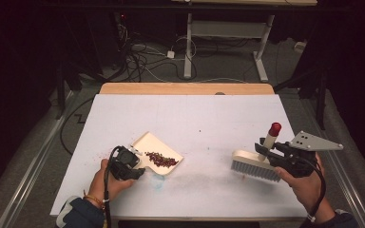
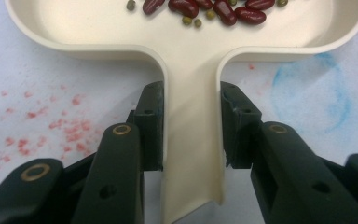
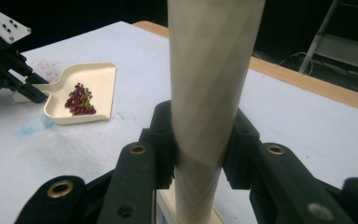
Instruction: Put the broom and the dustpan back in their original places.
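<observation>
1. Two grippers are held over the white counter, one in each hand.
2. The left gripper is seen pinched on the flat handle of a cream dustpan; its black pads are pressed against both edges of that handle.
3. The dustpan is laid flat on the counter, on the left half, with its handle turned toward the person.
4. A small heap of red beans mixed with a few green ones is held inside the dustpan, near its middle.
5. Faint red specks are scattered on the counter beside the dustpan's handle, and a pale blue ring-shaped stain is marked just on the handle's other side.
6. The right gripper is clamped on the upright cream handle of a brush, with the handle squeezed between the pads.
7. The brush is placed well to the right of the dustpan, with its white bristles down at the counter and its red-capped handle tip tilted up and away from the person.
8. The wooden rim of the counter is visible beyond the dustpan at the far side.
</observation>
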Demonstrator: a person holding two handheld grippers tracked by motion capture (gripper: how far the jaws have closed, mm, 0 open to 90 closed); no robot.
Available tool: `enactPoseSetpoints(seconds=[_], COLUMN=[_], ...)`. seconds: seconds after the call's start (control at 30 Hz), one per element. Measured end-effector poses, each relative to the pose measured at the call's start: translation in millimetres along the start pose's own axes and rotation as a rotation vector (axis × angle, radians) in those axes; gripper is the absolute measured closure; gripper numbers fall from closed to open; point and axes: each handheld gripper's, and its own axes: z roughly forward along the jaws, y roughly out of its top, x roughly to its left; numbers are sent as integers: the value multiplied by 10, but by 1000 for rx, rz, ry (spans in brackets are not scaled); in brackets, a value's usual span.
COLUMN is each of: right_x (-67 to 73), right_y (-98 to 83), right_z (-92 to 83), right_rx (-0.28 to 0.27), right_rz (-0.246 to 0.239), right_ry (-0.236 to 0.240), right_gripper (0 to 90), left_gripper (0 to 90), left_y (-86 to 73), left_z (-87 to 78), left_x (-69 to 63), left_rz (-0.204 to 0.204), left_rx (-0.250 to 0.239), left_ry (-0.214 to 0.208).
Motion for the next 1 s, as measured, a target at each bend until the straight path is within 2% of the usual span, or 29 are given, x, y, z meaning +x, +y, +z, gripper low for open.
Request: enactPoseSetpoints(seconds=[0.1, 0.2, 0.3, 0.47, 0.77, 0.93, 1.0], right_x=[-25, -32, -43, -79, -175, -261, -298], right_y=[-1, 1, 2, 7, 42, 64, 82], right_z=[-3, 0, 13, 56, 219, 329, 379], right_rx=[7, 20, 38, 59, 94, 101, 106], right_rz=[6, 8, 6, 10, 17, 29, 37], right_ry=[10, 21, 29, 33, 32, 19, 14], right_gripper=[699, 698, 698, 698, 698, 696, 695], left_gripper=[634, 633, 633, 633, 629, 490, 487], left_y=[-26, -46, -50, -70, -10, 2, -3], left_z=[-11, -12, -17, -16, 29, 47, 39], left_x=[44, 84, 113, 195, 179, 102, 57], left_rz=[-24, -43, -55, -111, -182, -203, -194], left_rx=[-7, -16, -19, -37, -68, -82, -77], left_ry=[14, 9, 31, 45, 81, 50, 34])
